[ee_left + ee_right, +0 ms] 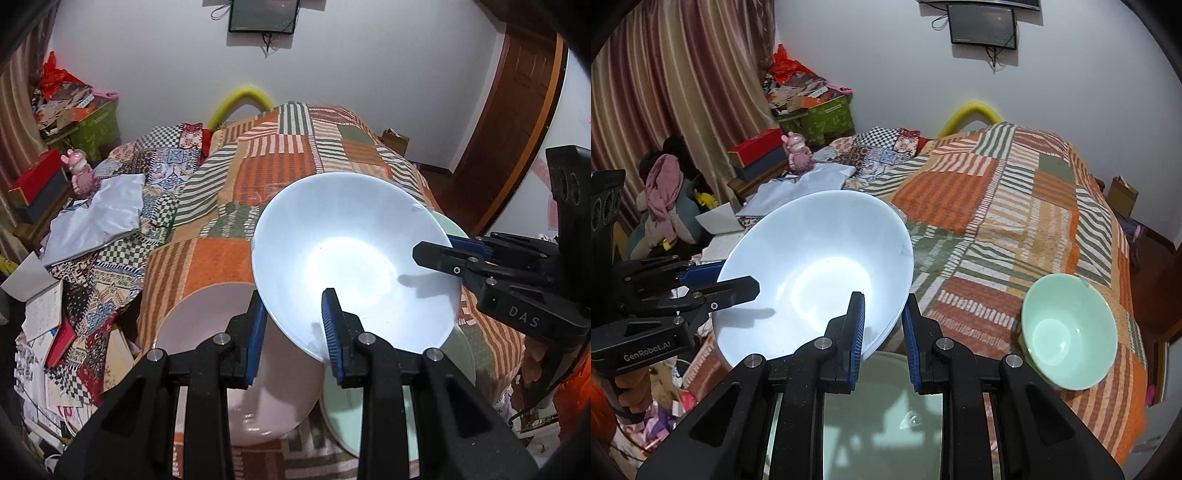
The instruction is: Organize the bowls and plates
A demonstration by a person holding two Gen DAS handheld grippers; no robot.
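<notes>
A large white bowl (354, 266) hangs tilted above the patchwork bedspread (288, 162), held by both grippers at opposite sides of its rim. My left gripper (293, 299) is shut on the near rim in the left wrist view, and it shows at the left of the right wrist view as left gripper (735, 275). My right gripper (883, 297) is shut on the white bowl (816, 273) at its right rim, and appears as right gripper (443, 249). Below lie a pink bowl (199, 321) and a green plate (879, 417). A small green bowl (1069, 332) sits tilted on the bedspread.
Checked cloths, a white bag (99, 218), books and papers (44, 306) crowd the left side. Boxes and a pink figurine (798, 151) stand by the curtain (665, 92). A wooden door (509, 122) is at the right. The bed's far half carries only the spread.
</notes>
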